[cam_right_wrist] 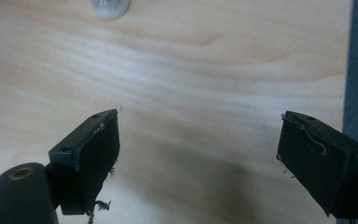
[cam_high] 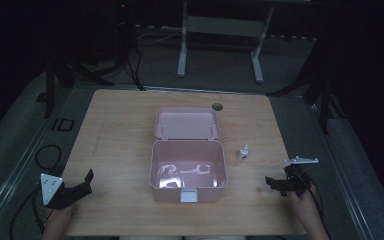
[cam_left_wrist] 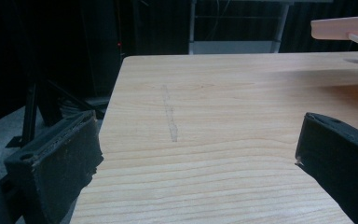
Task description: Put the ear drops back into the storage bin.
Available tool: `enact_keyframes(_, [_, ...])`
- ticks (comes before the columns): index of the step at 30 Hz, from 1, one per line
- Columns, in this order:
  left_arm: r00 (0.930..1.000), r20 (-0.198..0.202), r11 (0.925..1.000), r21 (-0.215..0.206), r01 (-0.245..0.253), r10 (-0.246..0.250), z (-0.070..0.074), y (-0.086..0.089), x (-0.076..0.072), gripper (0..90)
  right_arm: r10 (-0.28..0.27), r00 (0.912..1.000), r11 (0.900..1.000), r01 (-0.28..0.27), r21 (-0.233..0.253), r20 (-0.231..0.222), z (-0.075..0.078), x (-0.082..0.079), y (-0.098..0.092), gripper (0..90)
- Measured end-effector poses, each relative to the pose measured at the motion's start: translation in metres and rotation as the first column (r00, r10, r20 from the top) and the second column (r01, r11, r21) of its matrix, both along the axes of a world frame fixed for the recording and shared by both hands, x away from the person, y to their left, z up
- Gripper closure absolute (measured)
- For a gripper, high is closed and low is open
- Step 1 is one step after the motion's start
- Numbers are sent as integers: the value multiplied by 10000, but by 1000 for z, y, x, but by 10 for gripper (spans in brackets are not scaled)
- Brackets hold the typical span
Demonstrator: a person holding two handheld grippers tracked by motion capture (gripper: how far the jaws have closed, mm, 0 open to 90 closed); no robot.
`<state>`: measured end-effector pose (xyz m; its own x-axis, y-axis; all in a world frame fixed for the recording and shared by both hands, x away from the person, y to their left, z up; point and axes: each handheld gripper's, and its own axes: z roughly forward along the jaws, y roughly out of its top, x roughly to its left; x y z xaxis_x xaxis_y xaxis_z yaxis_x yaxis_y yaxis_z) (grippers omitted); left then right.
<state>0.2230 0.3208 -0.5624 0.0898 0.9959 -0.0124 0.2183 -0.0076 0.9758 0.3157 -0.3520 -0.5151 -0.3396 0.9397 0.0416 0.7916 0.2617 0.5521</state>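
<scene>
A pink box [cam_high: 155, 165] stands open in the middle of the wooden table [cam_high: 120, 130], with its lid [cam_high: 186, 123] folded back flat. Pale shapes glint on the box floor; I cannot tell what they are. A small white bottle [cam_high: 243, 151] stands upright just right of the box. Its base [cam_right_wrist: 109, 7] shows at the top of the right gripper view. My left gripper [cam_high: 82, 186] rests near the front left corner, jaws wide apart and empty [cam_left_wrist: 198, 149]. At the front right, my right gripper [cam_high: 276, 184] is open over bare wood [cam_right_wrist: 198, 140], short of the bottle.
The lid's edge [cam_left_wrist: 345, 28] shows at the upper right of the left gripper view. A round cable hole [cam_high: 217, 106] sits near the table's far edge. Cables [cam_high: 47, 155] lie on the floor at the left, and a stand's legs [cam_high: 220, 50] rise beyond the table.
</scene>
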Motion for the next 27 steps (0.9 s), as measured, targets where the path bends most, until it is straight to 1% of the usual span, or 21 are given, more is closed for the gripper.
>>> enact_keyframes(2, [10000,1,10000,0,1,-1,0,0,0,3,196,9980,9996,-208,-184,-606,1,1,2,124])
enact_keyframes(5, [10000,0,10000,-2,5,-5,0,0,0,3,596,9875,9961,-684,-563,-1459,3,2,7,124])
enact_keyframes(6, [10000,2,10000,0,9,-9,0,0,0,3,678,9838,9946,-798,-669,-1661,4,2,9,124])
enact_keyframes(8, [10000,6,10000,13,9,-9,0,0,0,3,1004,9720,9898,-1193,-783,-2126,6,3,12,124])
enact_keyframes(9, [10000,6,10000,13,9,-9,0,0,0,3,1004,9720,9898,-1193,-783,-2126,6,3,12,124])
enact_keyframes(10, [10000,5,10000,13,9,-9,0,0,0,3,1108,9653,9878,-1332,-810,-2363,7,3,13,124])
enact_keyframes(11, [10000,5,10000,9,11,-11,0,0,0,4,1286,9524,9830,-1593,-916,-2765,9,4,16,124])
enact_keyframes(13, [10000,6,10000,9,14,-14,0,0,0,3,1376,9416,9824,-1693,-791,-3073,12,5,16,125])
enact_keyframes(14, [10000,7,10000,13,16,-16,0,0,0,3,1447,9346,9815,-1771,-722,-3249,13,6,16,124])
enact_keyframes(15, [10000,7,10000,13,16,-16,0,0,0,3,1447,9346,9815,-1771,-722,-3249,13,6,16,124])
enact_keyframes(16, [10000,11,10000,13,20,-20,0,0,0,3,1485,9300,9810,-1815,-685,-3361,14,6,16,124])
enact_keyframes(17, [10000,1,10000,27,22,-22,0,0,0,4,1561,9220,9803,-1886,-589,-3543,16,7,15,123])
enact_keyframes(19, [10000,2,10000,23,28,-28,0,0,0,3,1672,9141,9784,-1999,-517,-3695,18,7,15,114])
enact_keyframes(21, [10000,1,10000,22,26,-26,0,0,0,4,1755,9070,9747,-2147,-618,-3828,18,6,14,111])
enact_keyframes(23, [10000,0,10000,-3,23,-23,0,0,0,3,1817,8969,9714,-2274,-680,-4033,18,7,13,111])
enact_keyframes(24, [10000,-1,10000,-1,21,-21,0,0,0,3,1899,8861,9675,-2422,-730,-4229,17,7,13,111])
enact_keyframes(26, [10000,-2,10000,22,28,-28,0,0,0,3,2039,8653,9633,-2608,-639,-4580,17,7,13,114])
enact_keyframes(27, [10000,-3,10000,25,21,-21,0,0,0,3,2053,8574,9609,-2682,-693,-4719,17,8,13,114])
